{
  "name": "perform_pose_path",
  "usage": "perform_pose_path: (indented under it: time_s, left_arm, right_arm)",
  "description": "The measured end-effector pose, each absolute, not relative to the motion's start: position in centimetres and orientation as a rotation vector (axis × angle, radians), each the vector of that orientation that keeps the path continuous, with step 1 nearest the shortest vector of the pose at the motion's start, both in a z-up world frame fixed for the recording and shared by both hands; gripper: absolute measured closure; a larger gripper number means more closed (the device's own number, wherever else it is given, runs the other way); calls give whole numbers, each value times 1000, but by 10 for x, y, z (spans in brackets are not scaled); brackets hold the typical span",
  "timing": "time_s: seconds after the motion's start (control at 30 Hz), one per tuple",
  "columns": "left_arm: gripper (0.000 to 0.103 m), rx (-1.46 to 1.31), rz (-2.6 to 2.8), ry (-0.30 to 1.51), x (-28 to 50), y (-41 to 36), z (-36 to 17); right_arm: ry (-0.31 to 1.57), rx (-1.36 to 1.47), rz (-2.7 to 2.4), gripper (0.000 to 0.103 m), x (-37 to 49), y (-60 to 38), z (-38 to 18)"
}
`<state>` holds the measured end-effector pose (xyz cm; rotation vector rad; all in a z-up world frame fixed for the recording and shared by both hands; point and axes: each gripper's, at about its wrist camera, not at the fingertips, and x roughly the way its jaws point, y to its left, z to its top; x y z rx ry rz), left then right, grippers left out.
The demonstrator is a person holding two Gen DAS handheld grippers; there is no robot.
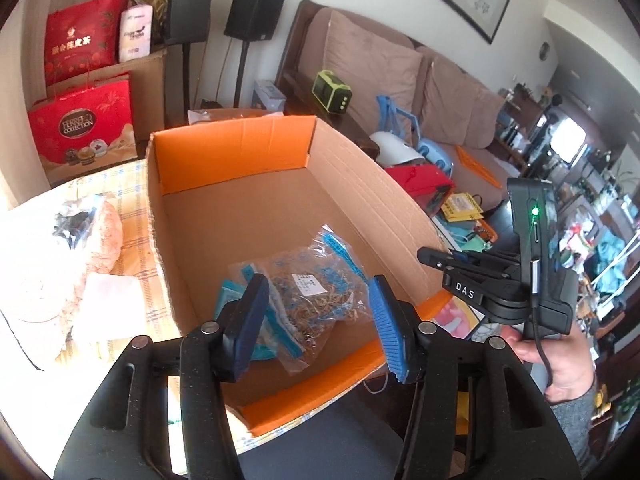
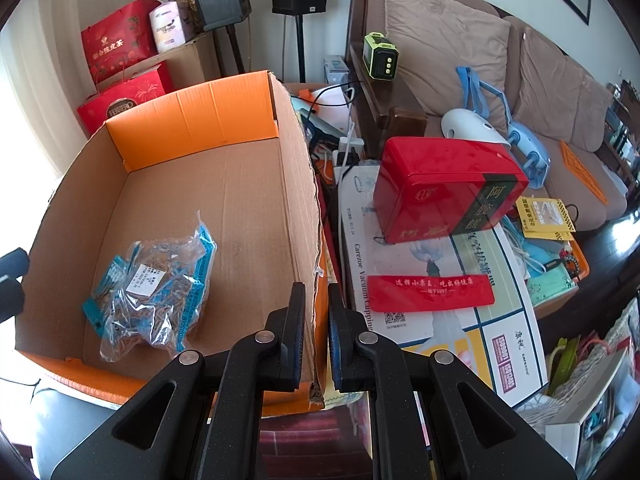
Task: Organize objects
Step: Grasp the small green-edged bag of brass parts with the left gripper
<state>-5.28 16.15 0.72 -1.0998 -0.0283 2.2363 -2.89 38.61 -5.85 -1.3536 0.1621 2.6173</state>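
Note:
An open cardboard box (image 1: 360, 184) with orange flaps stands in front of me; it also shows in the right wrist view (image 2: 248, 184). A clear plastic bag with blue print (image 1: 316, 292) lies on its floor, seen too in the right wrist view (image 2: 156, 288). My left gripper (image 1: 320, 316) is open and empty above the bag. My right gripper (image 2: 317, 332) has its jaws nearly together with a narrow gap, astride the box's right wall near the front corner; it shows from the side in the left wrist view (image 1: 430, 258).
Right of the box lie a red tin (image 2: 448, 188), a red flat case (image 2: 430, 294) on a white carton (image 2: 440, 280), cables and a white device (image 2: 472, 126). A brown sofa (image 2: 460, 48) stands behind. Bagged items (image 1: 76, 232) lie left of the box.

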Motion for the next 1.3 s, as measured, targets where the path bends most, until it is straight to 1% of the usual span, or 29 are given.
perform_pose_path:
  time_s: [0.07, 0.23, 0.33, 0.4, 0.57, 0.73, 0.9, 1.13, 1.3]
  left_arm:
    - [33, -1080, 2288, -51, -54, 144, 14]
    - [31, -1074, 2373, -84, -62, 104, 25]
    - [22, -1079, 2407, -93, -64, 82, 26]
    - [11, -1085, 2439, -115, -66, 65, 25]
    - [10, -1124, 2523, -120, -69, 27, 19]
    - [10, -1204, 2574, -96, -69, 5, 1]
    - [10, -1304, 2562, -79, -66, -1, -28]
    - [10, -1423, 2459, -159, -70, -1, -72]
    - [10, -1447, 2459, -127, -70, 13, -85]
  right_arm:
    - [161, -1353, 2617, 94, -29, 386, -59]
    - [165, -1354, 2617, 94, -29, 386, -59]
    - [161, -1353, 2616, 94, -29, 386, -58]
    - [163, -1354, 2617, 94, -29, 386, -59]
    - [161, -1353, 2615, 94, -29, 386, -59]
    - [160, -1353, 2616, 93, -29, 386, -59]
    - [158, -1353, 2616, 93, -29, 386, -59]
    - [153, -1353, 2615, 93, -29, 387, -59]
    - [153, -1353, 2615, 93, -29, 387, -59]
